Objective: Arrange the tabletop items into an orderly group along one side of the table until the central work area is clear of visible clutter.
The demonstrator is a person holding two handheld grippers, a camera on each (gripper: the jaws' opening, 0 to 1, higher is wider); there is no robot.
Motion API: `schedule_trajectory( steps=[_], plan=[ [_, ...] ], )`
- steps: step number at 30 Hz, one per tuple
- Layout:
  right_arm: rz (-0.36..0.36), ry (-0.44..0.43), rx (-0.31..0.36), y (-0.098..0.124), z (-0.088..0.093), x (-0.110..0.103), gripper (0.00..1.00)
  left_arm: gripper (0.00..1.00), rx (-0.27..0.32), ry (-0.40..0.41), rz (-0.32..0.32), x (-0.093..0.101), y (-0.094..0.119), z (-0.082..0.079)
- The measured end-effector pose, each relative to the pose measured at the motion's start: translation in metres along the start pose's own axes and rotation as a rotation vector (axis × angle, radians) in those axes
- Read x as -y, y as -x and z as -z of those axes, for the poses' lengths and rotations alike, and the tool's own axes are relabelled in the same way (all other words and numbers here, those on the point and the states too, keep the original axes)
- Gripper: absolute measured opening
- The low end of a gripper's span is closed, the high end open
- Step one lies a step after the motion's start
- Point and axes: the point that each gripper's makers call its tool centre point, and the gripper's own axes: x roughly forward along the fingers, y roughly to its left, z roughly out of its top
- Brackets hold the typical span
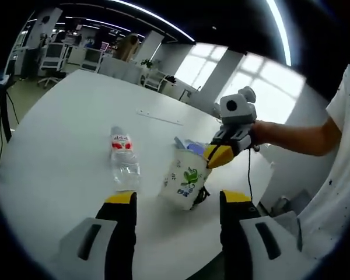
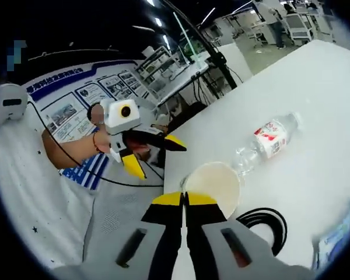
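While the right claw (image 1: 221, 153) pinches the rim of the paper cup (image 1: 185, 184), the left claw (image 1: 178, 201) hangs spread just short of the same cup, holding nothing. In the right gripper view the right claw's yellow tips (image 2: 185, 200) are pressed nearly together at the near rim of the cup (image 2: 213, 182), which fits a thin-walled grip, and the left claw (image 2: 154, 153) shows spread in the air beyond the counter edge. The cup stands tilted near the counter's (image 1: 64, 116) edge on the person's side, lifted or tipped by its rim; I cannot tell whether its base touches the surface. A water bottle (image 1: 123, 157) with a red label lies on its side just beside the cup, apart from it. A black cable (image 2: 267, 220) loops on the counter close to the cup, and a blue-and-white packet (image 2: 338, 236) lies at the margin of the right gripper view, too blurred to name. Farther off a thin pale strip (image 1: 158, 117) lies alone, well apart from the rest.

By my judgement the tidying is at an early to middle stage: the bottle and cup sit near one side but unaligned, the bottle lying down, and the strip, cable and packet are not yet grouped.
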Motion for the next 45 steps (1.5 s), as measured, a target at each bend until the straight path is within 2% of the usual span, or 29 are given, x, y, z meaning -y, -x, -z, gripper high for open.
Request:
schedule_trajectory(
  steps=[8, 13, 21, 24, 33, 36, 40, 45],
  plan=[
    [0.209, 0.075, 0.017, 0.048, -0.018, 0.030, 0.00, 0.57, 0.006, -0.007, 0.013, 0.004, 0.000, -0.002],
    [0.312, 0.127, -0.017, 0.068, -0.020, 0.048, 0.00, 0.57, 0.012, -0.005, 0.016, 0.006, 0.000, -0.002],
    [0.366, 0.181, -0.075, 0.080, -0.023, 0.060, 0.00, 0.57, 0.019, 0.000, 0.015, 0.007, 0.001, 0.000],
    [0.401, 0.222, -0.123, 0.086, -0.023, 0.069, 0.00, 0.57, 0.022, 0.001, 0.014, 0.007, 0.001, 0.000],
    [0.431, 0.262, -0.170, 0.090, -0.029, 0.085, 0.00, 0.58, 0.030, 0.002, 0.008, 0.003, 0.002, -0.001],
    [0.461, 0.302, -0.222, 0.092, -0.026, 0.093, 0.00, 0.58, 0.030, 0.005, 0.006, 0.002, 0.002, -0.001],
    [0.474, 0.321, -0.256, 0.090, -0.023, 0.100, 0.00, 0.58, 0.033, 0.009, 0.004, 0.000, 0.002, -0.001],
    [0.517, 0.397, -0.358, 0.088, -0.012, 0.115, 0.00, 0.58, 0.032, 0.016, 0.005, 0.000, 0.001, 0.000]
  ],
)
